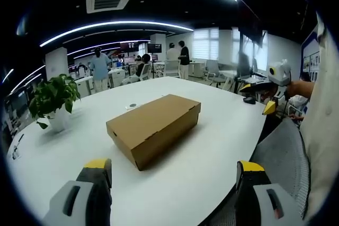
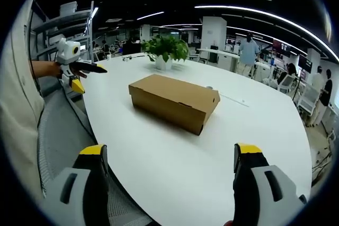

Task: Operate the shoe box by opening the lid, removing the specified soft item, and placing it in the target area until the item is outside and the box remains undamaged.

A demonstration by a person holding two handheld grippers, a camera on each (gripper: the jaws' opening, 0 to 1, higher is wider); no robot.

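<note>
Shoe box point(image 1: 154, 127) sits shut in the middle of the big white table point(image 1: 212, 157), lid down flat, nothing touching it. It's plain brown cardboard, and in the right gripper view point(image 2: 175, 101) it's angled with one corner toward the camera. The left gripper point(image 1: 174, 170) is spread wide and holds nothing, well short of the box. Same deal with the right gripper point(image 2: 170, 157), jaws far apart over the table edge. A potted plant point(image 1: 53, 99) stands near the far rim of the table, well apart from the box. People stand around in the office behind.
</note>
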